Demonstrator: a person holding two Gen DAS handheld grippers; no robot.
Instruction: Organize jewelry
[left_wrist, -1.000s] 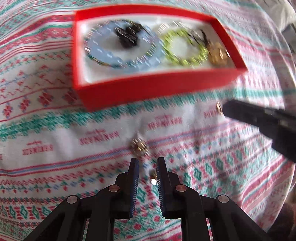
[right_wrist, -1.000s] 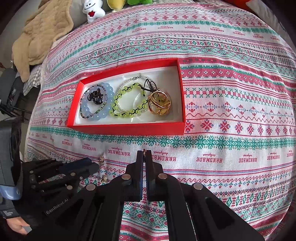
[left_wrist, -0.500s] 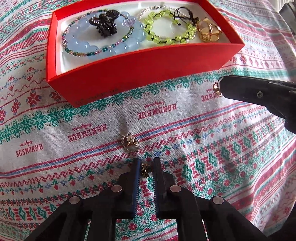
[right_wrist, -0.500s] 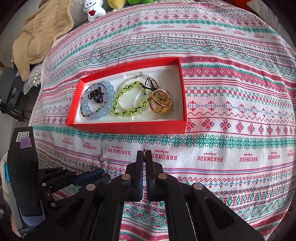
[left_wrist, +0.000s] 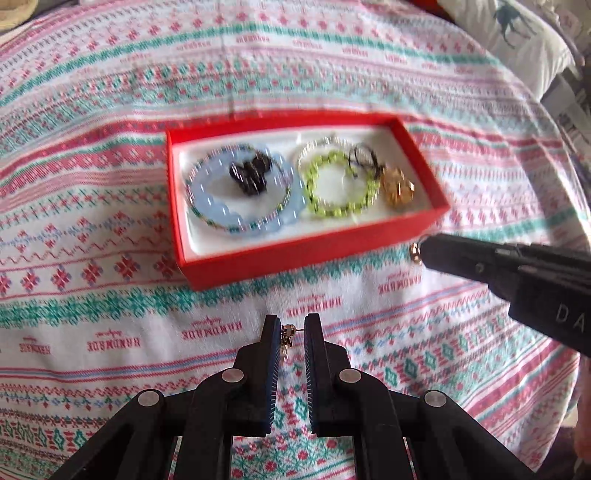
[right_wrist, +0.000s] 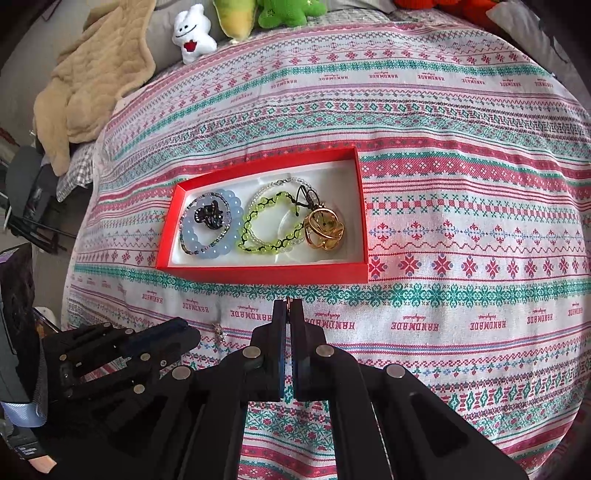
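At the bottom centre of the left wrist view, the left gripper (left_wrist: 291, 332) has its jaws drawn in narrow on a small gold stud earring (left_wrist: 286, 334), whose thin post lies crosswise, running level from the left pad toward the right one, with the ornament hanging against the left pad. Just past it, at the right edge of that frame, the right gripper (left_wrist: 421, 251) reaches in with its jaws pressed together on a second small gold earring (left_wrist: 415, 252) that juts from its tip. Straight ahead and higher in the frame sits the red box (left_wrist: 258, 264) on the patterned bed cover (left_wrist: 110, 295), its long axis running left to right across the view, its near wall facing both grippers. The right gripper's tip is the nearer one, almost at the box's lower right corner; the left one must travel forward over the near wall. Inside lie a blue bead bracelet (left_wrist: 221, 218), a black hair clip (left_wrist: 251, 173), a green bead bracelet (left_wrist: 343, 210) and a gold ornament (left_wrist: 397, 188). In the right wrist view another small trinket (right_wrist: 220, 331) rests on the cover, just beside the left gripper.
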